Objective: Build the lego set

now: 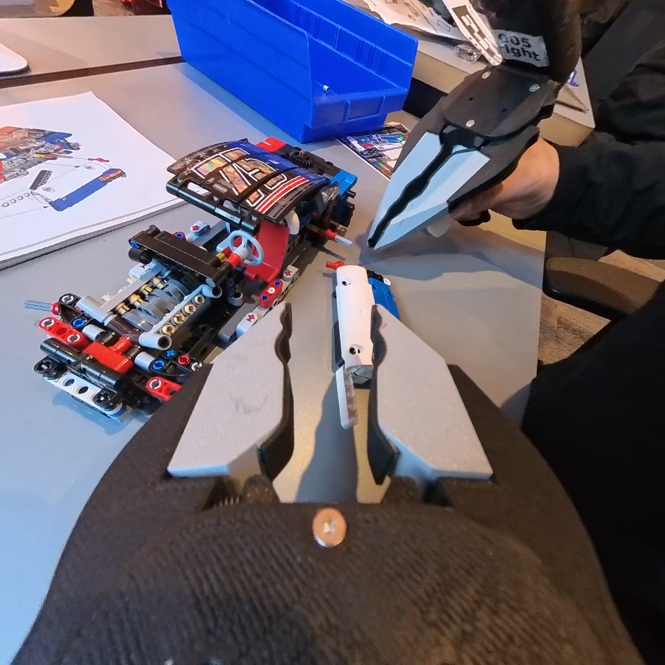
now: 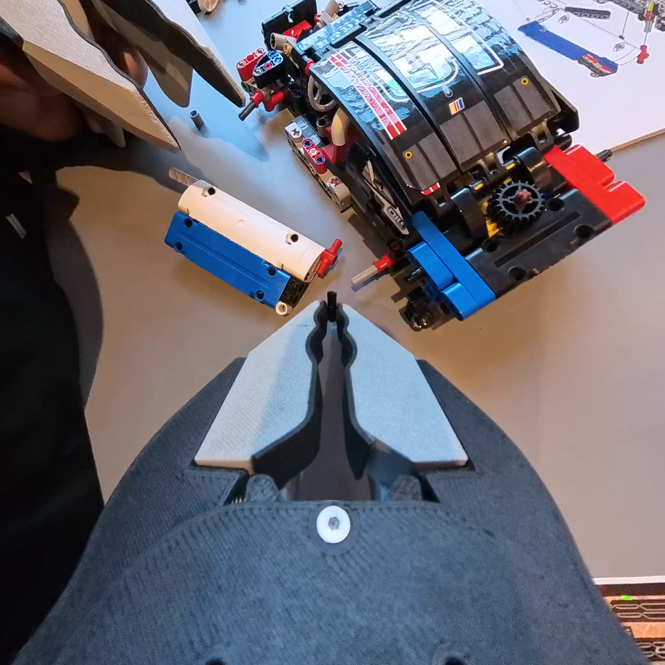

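Lego car (image 1: 201,273), half built, sits on the grey bench (image 1: 90,449) with its printed roof panel tilted up. Just beside it lies a loose white and blue door panel (image 2: 244,248), apart from the car. My left fingers (image 1: 329,320) are spread wide, one on each side of that panel's near end, clamping nothing; whether they touch it I cannot tell. My right fingers (image 2: 331,311) are pressed nearly together on a small black pin (image 2: 331,306), only its tip showing. A manual (image 1: 72,172) lies toward the bench's far left, cut off by the frame. A blue bin (image 1: 298,61) stands at the far edge, its contents hidden.
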Available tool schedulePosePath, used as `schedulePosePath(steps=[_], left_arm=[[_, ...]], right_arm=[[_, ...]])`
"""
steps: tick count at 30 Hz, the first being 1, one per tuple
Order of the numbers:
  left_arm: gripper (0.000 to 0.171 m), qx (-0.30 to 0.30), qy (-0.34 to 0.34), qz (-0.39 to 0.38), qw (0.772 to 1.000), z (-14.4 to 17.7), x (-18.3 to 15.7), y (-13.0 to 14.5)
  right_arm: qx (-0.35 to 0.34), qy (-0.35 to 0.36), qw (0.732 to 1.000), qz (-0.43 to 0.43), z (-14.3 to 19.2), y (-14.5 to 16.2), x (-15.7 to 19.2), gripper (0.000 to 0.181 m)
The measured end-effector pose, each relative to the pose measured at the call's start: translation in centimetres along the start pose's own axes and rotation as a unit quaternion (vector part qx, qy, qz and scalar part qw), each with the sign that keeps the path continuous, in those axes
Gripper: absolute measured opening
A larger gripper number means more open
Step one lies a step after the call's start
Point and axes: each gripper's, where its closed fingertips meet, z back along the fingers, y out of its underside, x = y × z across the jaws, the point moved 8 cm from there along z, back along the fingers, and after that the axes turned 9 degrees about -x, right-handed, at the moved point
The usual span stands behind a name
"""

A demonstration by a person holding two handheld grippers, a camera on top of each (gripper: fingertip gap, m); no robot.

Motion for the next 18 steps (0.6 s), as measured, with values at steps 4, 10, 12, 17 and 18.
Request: schedulePosePath(steps=[4, 10, 12, 17, 18], left_arm=[[0.041, -0.003, 0.002, 0.003, 1.000, 0.06, 0.03, -0.03], [0.040, -0.004, 0.004, 0.003, 1.000, 0.08, 0.01, -0.06], [0.040, -0.004, 0.004, 0.004, 1.000, 0.07, 0.03, -0.07], [0.040, -0.003, 0.003, 0.004, 1.000, 0.03, 0.05, -0.06], [0.040, -0.002, 0.002, 0.003, 1.000, 0.02, 0.04, -0.07]], right_arm=[[-0.005, -0.002, 1.000, -0.006, 0.07, -0.19, -0.10, 0.002], [-0.006, -0.003, 1.000, -0.011, 0.00, -0.20, -0.14, 0.002], [-0.009, -0.004, 1.000, -0.011, -0.02, -0.28, -0.13, 0.002], [-0.011, -0.003, 1.000, -0.012, 0.12, -0.15, -0.08, 0.002], [-0.013, -0.002, 1.000, -0.012, 0.18, -0.15, -0.06, 0.002]])
